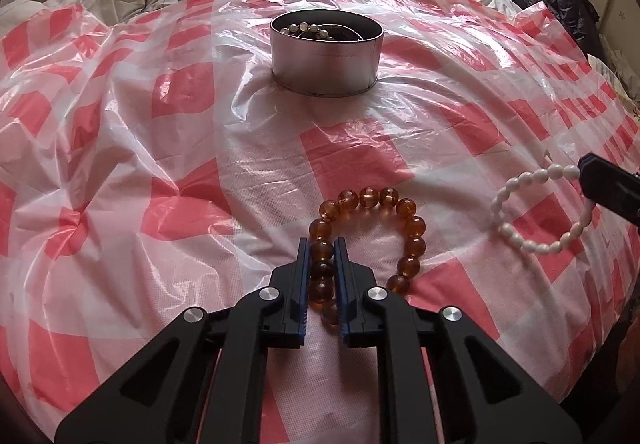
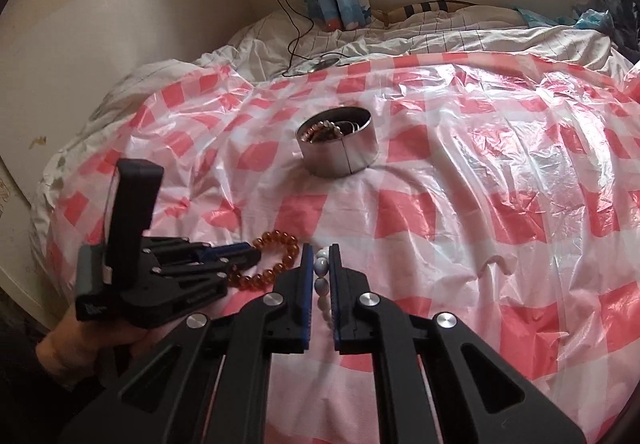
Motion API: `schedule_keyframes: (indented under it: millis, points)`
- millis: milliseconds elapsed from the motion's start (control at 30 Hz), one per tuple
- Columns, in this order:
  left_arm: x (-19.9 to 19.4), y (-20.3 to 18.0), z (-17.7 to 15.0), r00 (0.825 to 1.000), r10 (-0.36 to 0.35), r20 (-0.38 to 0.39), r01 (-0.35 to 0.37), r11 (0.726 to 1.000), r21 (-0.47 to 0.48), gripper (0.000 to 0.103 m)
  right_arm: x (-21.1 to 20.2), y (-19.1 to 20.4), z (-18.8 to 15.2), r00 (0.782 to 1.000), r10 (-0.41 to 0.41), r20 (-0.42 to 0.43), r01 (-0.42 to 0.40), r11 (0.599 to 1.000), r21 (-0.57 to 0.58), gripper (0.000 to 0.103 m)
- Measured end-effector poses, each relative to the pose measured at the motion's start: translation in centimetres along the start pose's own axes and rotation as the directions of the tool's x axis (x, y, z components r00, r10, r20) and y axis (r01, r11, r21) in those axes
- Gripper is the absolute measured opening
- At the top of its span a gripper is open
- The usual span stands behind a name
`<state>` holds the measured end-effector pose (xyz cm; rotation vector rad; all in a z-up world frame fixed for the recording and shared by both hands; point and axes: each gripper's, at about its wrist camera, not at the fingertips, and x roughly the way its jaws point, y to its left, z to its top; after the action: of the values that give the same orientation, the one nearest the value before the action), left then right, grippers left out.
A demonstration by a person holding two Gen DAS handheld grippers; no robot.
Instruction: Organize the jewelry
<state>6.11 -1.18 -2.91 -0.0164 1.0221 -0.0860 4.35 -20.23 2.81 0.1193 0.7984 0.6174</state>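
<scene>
Left wrist view: left claw (image 1: 322, 244) clamped on the amber bead bracelet (image 1: 370, 236), pads pressing a run of beads on the loop's left side; the rest of the loop lies on the pink-and-white checked plastic sheet (image 1: 168, 171) spread over the bed. Far side of the sheet, a round metal tin (image 1: 326, 61), open-topped, with pearl-like beads and other jewelry inside, well apart from both bracelets. At right edge, right claw (image 1: 584, 173) pinches the white bead bracelet (image 1: 532, 209) at its upper end; the loop hangs down from the tips, lower part at or near the sheet, contact unclear. Right wrist view: right claw (image 2: 321, 258) closed on the white bead bracelet (image 2: 322, 276), a string of pale oval beads running between the pads. Left claw (image 2: 250, 256) to the left, held by a hand (image 2: 60, 348), its tips on the amber bracelet (image 2: 276, 260), which sits just beside the right fingertips. Tin (image 2: 340, 147) beyond, mid-sheet. Rumpled white bedding (image 2: 400, 35) behind, a black cable (image 2: 292, 31) trailing across it.
</scene>
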Motion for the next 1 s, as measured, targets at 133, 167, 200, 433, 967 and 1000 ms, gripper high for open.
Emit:
schedule_keyframes:
  millis: [133, 167, 200, 433, 967, 1000]
  points:
    - [0.1, 0.1, 0.0, 1.0, 0.004, -0.002, -0.004, 1.0, 0.007, 0.012, 1.2, 1.5, 0.5, 1.0, 0.023, -0.019, -0.023, 1.0, -0.009, 0.008]
    - [0.1, 0.1, 0.0, 1.0, 0.003, -0.001, -0.003, 1.0, 0.005, 0.012, 1.6, 1.6, 0.5, 0.999, 0.023, -0.029, -0.024, 1.0, -0.016, 0.008]
    - [0.1, 0.1, 0.1, 1.0, 0.003, 0.0, -0.003, 1.0, 0.001, 0.013, 2.1, 1.7, 0.4, 0.999, 0.02, -0.04, -0.021, 0.999, -0.026, 0.008]
    - [0.0, 0.5, 0.3, 1.0, 0.012, 0.004, -0.011, 0.999, -0.031, 0.053, 4.2, -0.6, -1.0, 0.992, -0.018, -0.122, 0.022, 0.999, 0.03, 0.009]
    - [-0.3, -0.4, 0.2, 1.0, -0.009, 0.014, 0.009, 1.0, 0.012, 0.011, 5.2, 0.7, -2.5, 0.982, -0.123, -0.147, 0.112, 0.991, -0.08, 0.015]
    - [-0.3, -0.5, 0.2, 1.0, -0.01, 0.015, 0.01, 1.0, 0.015, 0.011, 5.1, 0.7, -2.5, 0.982, -0.124, -0.14, 0.114, 0.99, -0.077, 0.014]
